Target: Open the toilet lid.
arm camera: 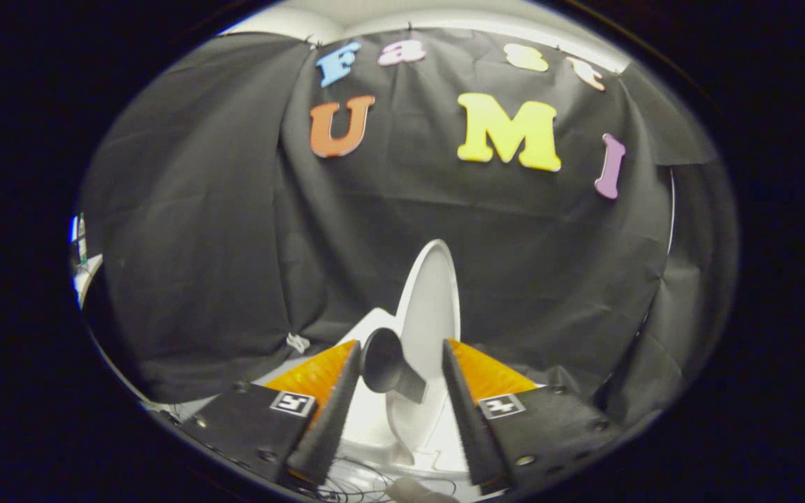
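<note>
A small white toilet [374,419] stands just ahead of my fingers. Its white lid [434,307] is raised and stands nearly upright, edge-on to me, rising above the fingertips. A dark funnel-shaped knob [385,363] sticks out from the lid's left face, between my two fingers. My gripper [402,353] is open, with the left finger [336,405] and the right finger [465,412] on either side of the lid and knob; neither finger presses on them.
The black cloth wall [235,230] hangs close behind the toilet. A white surface [388,482] with thin dark cables lies under the fingers. At the far left, a gap shows a bright strip of the room [81,251].
</note>
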Available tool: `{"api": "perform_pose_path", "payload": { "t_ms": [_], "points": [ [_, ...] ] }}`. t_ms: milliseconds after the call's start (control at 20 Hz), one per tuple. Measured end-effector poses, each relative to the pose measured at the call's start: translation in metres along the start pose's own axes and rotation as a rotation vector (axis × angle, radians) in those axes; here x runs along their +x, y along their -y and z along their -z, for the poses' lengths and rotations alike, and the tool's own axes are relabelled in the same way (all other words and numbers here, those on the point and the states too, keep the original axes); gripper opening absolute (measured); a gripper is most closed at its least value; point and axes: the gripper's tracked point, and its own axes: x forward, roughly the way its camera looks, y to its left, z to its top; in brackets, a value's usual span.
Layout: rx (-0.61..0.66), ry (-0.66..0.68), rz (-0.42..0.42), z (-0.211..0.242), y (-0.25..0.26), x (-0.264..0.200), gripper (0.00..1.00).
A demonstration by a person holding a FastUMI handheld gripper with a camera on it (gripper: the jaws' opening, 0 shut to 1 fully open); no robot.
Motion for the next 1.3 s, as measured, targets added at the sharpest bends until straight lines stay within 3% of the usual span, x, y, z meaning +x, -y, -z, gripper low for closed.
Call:
{"api": "perform_pose_path", "payload": {
  "t_ms": [250,600,1050,1300],
  "points": [
    [0.025,0.186,-0.023,-0.035,0.026,-0.055,1.0],
    [0.096,0.278,0.038,-0.023,0.102,-0.128,1.0],
    [0.102,0.174,0.198,0.078,0.208,-0.168,1.0],
    [0.119,0.13,0.238,0.131,0.233,-0.185,1.0]
  ]
}}
